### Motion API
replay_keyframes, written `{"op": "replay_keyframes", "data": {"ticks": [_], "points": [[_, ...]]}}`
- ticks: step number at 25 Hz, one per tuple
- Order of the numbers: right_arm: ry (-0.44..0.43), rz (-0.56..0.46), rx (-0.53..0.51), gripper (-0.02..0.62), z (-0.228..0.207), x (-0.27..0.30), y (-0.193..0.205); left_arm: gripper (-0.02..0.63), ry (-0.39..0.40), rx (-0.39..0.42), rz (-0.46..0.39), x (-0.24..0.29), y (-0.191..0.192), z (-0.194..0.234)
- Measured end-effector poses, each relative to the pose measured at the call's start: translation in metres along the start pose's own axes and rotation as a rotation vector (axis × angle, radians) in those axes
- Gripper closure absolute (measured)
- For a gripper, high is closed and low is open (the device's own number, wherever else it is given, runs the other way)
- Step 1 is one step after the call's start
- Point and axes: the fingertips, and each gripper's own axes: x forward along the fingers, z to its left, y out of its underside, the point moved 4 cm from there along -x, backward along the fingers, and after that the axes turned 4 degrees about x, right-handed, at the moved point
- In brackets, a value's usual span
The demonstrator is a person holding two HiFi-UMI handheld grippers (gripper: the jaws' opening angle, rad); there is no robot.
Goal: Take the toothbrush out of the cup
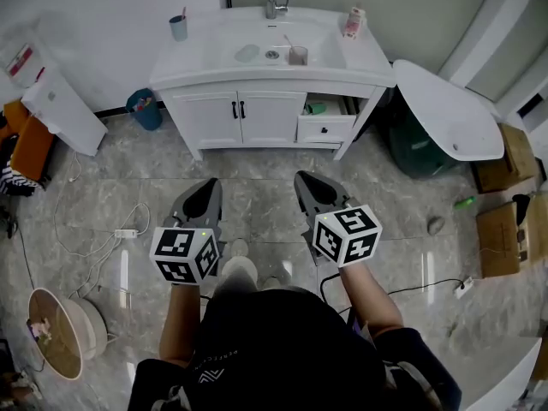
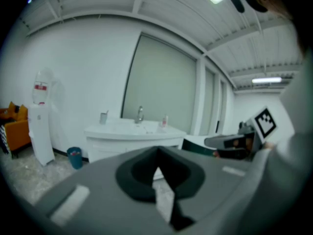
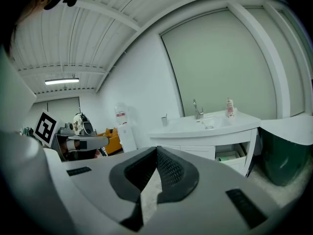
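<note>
A grey cup [image 1: 178, 28] with a red-tipped toothbrush [image 1: 182, 14] stands on the left corner of the white vanity [image 1: 197, 67]. A clear cup [image 1: 297, 55] with a thin stick in it sits in the basin. Both grippers are held over the floor well short of the vanity, pointing toward it. My left gripper [image 1: 208, 185] is shut with nothing in it, and so is my right gripper [image 1: 306, 180]. From the left gripper view [image 2: 157, 156] the grey cup [image 2: 103, 117] is far off; from the right gripper view [image 3: 156, 153] it is too [image 3: 165, 120].
On the vanity are a faucet [image 1: 274, 2] and a bottle [image 1: 354, 21]; its right drawer [image 1: 325, 128] is open. A blue bin [image 1: 144, 110], a water dispenser [image 1: 53, 101], a white round panel [image 1: 445, 110], a floor cable with power strip [image 1: 126, 233] and a basket [image 1: 56, 332] surround it.
</note>
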Motion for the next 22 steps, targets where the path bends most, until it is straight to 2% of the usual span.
{"op": "replay_keyframes", "data": {"ticks": [4, 8, 11, 17, 22], "points": [[-0.012, 0.011, 0.004, 0.597, 0.001, 0.015, 0.000, 0.601, 0.054, -0.124, -0.013, 0.012, 0.000, 0.009], [-0.013, 0.011, -0.013, 0.596, 0.000, 0.034, -0.009, 0.601, 0.085, -0.177, -0.068, 0.026, -0.009, 0.026], [0.001, 0.002, -0.020, 0.595, -0.005, 0.053, -0.017, 0.601, 0.120, -0.176, -0.087, 0.044, -0.013, 0.040], [0.026, 0.031, -0.015, 0.595, -0.020, 0.106, -0.028, 0.601, 0.157, -0.150, -0.061, 0.085, -0.022, 0.078], [0.024, 0.037, -0.006, 0.595, -0.025, 0.156, -0.045, 0.600, 0.163, -0.141, -0.057, 0.120, -0.036, 0.117]]}}
